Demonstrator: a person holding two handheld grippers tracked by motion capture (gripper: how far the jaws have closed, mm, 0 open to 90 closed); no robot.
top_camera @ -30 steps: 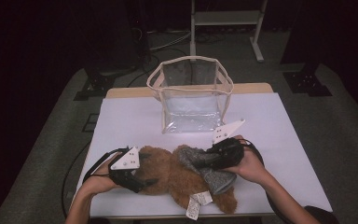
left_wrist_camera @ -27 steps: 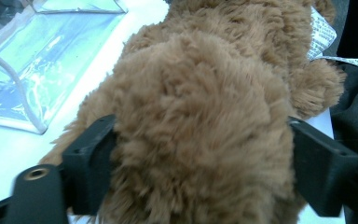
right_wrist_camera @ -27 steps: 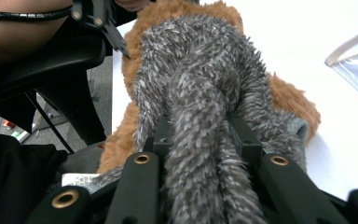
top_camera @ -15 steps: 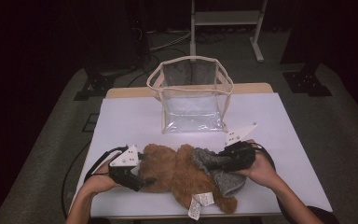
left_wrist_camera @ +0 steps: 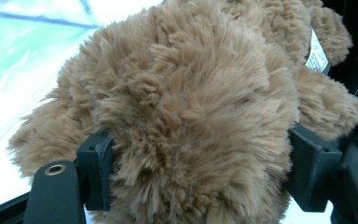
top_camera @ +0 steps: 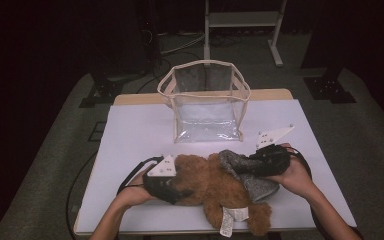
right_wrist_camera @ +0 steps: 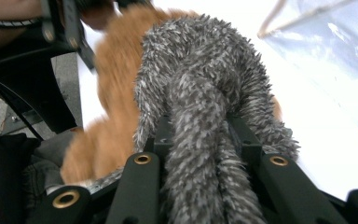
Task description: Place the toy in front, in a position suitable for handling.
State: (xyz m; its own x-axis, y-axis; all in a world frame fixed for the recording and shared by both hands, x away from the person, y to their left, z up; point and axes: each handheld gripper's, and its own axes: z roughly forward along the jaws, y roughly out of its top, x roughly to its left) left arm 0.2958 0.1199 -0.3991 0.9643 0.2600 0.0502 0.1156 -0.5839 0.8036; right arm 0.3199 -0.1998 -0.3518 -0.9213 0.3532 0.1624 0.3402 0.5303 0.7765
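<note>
1. My left gripper has just been closing its jaws; they now press the brown plush toy at the table's near edge
2. My right gripper is clamped on the grey fuzzy cloth draped over it
3. The toy's white tag is too small to read
4. The clear bag stands beyond

We've got a white-topped table here, with a clear plastic tote bag standing toward the back and a brown teddy bear lying near our edge.
</note>
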